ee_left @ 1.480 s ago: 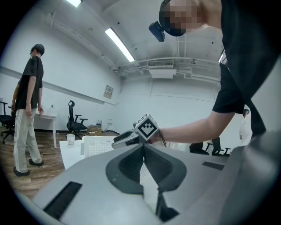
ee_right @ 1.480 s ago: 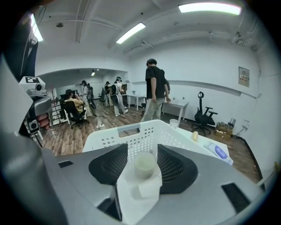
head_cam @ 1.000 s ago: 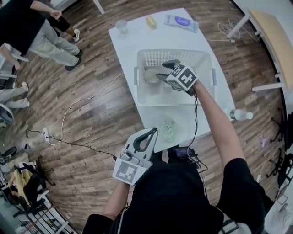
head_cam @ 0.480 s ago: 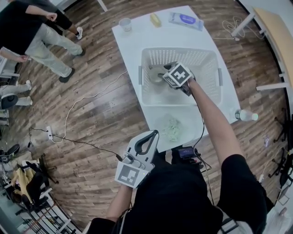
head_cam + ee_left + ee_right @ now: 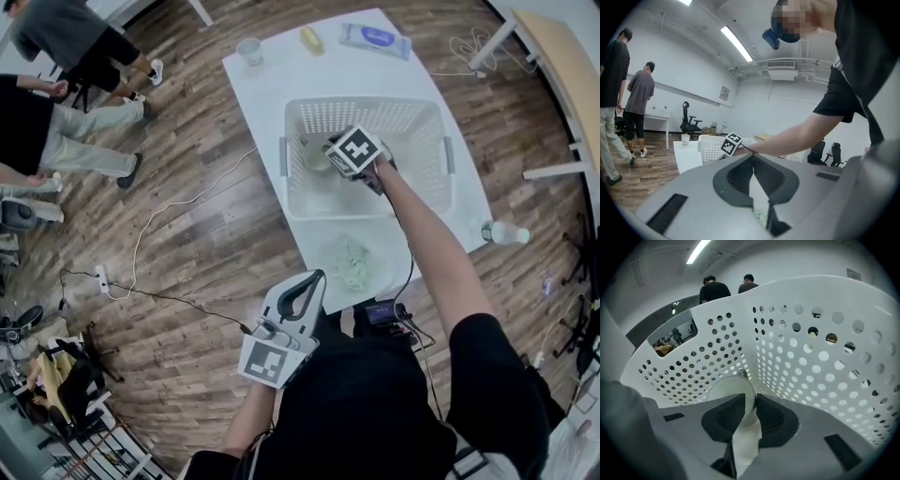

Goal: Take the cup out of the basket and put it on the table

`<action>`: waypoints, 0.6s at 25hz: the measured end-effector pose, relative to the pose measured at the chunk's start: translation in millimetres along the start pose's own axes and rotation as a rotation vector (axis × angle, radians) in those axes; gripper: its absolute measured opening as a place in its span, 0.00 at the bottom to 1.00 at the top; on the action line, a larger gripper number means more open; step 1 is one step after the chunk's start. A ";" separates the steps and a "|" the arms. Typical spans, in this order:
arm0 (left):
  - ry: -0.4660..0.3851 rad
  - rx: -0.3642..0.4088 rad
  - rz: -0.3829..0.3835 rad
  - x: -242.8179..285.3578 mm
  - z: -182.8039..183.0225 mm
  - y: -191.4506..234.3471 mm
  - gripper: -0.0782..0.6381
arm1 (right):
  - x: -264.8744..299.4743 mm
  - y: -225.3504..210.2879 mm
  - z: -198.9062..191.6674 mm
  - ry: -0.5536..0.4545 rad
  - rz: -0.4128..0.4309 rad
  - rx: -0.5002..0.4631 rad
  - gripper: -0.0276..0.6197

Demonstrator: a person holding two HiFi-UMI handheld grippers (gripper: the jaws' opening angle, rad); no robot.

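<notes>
A pale cup (image 5: 314, 157) lies on its side in the left part of the white perforated basket (image 5: 367, 105) on the white table (image 5: 272, 103). My right gripper (image 5: 326, 156) reaches into the basket at the cup. In the right gripper view the cup (image 5: 733, 387) has its rim wall between the two jaws, which are closing and touch it on both sides; the right gripper (image 5: 751, 401) faces a basket corner (image 5: 825, 362). My left gripper (image 5: 305, 286) hangs shut and empty in front of the table, seen also in its own view as the left gripper (image 5: 753, 161).
On the table's far end stand a paper cup (image 5: 248, 51), a yellow item (image 5: 310, 40) and a blue packet (image 5: 374, 39). A green crumpled thing (image 5: 352, 265) lies on the near end. A bottle (image 5: 502, 232) is at the right edge. People (image 5: 66, 56) stand to the left; a cable (image 5: 159, 211) crosses the floor.
My right gripper went down to the cup in the basket and its jaws closed from wide apart onto the cup's wall. The left gripper stayed put. The people at left shifted.
</notes>
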State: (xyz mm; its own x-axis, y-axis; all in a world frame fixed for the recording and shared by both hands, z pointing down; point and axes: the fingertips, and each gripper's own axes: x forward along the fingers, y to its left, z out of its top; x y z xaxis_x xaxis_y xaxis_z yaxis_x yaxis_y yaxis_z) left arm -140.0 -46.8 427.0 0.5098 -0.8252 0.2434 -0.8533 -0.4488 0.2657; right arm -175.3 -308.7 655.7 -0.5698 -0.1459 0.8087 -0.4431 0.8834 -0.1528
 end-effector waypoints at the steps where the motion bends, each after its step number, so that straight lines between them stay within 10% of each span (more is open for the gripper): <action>1: 0.001 -0.002 0.000 0.1 -0.3 -0.3 0.12 | -0.1 -2.3 -0.2 0.007 -0.017 -0.002 0.16; 15: -0.033 -0.003 0.004 -3.5 3.3 1.6 0.12 | -14.2 -10.4 -6.0 0.047 -0.077 -0.003 0.11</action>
State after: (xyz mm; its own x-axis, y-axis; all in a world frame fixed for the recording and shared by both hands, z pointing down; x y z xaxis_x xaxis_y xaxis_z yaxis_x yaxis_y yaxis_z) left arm -143.6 -45.8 423.5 0.5028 -0.8375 0.2139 -0.8548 -0.4449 0.2672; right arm -158.5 -313.1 649.3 -0.5008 -0.1922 0.8440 -0.4824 0.8715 -0.0878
